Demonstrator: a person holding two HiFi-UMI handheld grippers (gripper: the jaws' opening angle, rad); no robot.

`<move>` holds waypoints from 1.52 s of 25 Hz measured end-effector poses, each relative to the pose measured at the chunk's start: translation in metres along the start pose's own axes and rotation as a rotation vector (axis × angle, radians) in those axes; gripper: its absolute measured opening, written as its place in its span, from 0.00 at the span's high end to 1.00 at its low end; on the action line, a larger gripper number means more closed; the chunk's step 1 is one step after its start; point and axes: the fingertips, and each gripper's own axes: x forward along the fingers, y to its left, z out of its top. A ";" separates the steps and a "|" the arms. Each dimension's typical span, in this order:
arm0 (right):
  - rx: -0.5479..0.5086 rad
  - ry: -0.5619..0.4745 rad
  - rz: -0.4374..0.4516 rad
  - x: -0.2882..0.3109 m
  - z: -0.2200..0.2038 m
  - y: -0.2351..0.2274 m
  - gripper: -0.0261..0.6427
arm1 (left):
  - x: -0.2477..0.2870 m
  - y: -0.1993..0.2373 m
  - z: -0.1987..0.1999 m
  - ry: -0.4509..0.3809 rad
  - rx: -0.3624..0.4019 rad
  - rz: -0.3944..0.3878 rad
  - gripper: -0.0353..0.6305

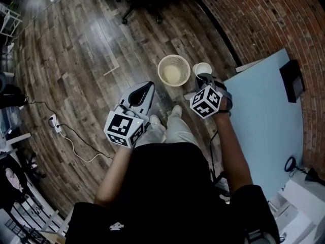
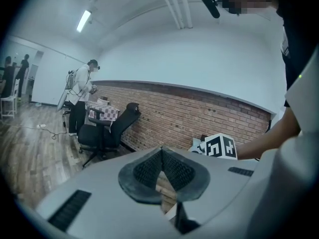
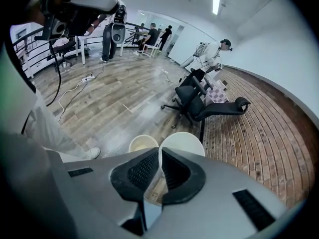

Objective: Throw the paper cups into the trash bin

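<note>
A white paper cup (image 1: 202, 68) hangs just right of the round cream trash bin (image 1: 173, 70), which stands on the wood floor ahead of the person's feet. My right gripper (image 1: 203, 79) is shut on the cup's rim. In the right gripper view the cup (image 3: 182, 143) has its wall pinched between the dark pads, with the bin (image 3: 143, 143) below and to its left. My left gripper (image 1: 148, 87) is held lower left of the bin, its jaws shut with nothing between them. In the left gripper view its pads (image 2: 149, 169) meet at the tips.
A light blue table (image 1: 264, 121) stands at the right with a black box (image 1: 293, 80) on it. A black office chair (image 1: 142, 4) is beyond the bin. A cable and power strip (image 1: 55, 123) lie on the floor at the left. Brick paving (image 1: 254, 19) runs along the right.
</note>
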 end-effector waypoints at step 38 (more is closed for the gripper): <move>0.075 -0.024 0.313 0.243 0.012 0.001 0.93 | 0.156 0.054 -0.129 0.266 -0.174 0.083 0.93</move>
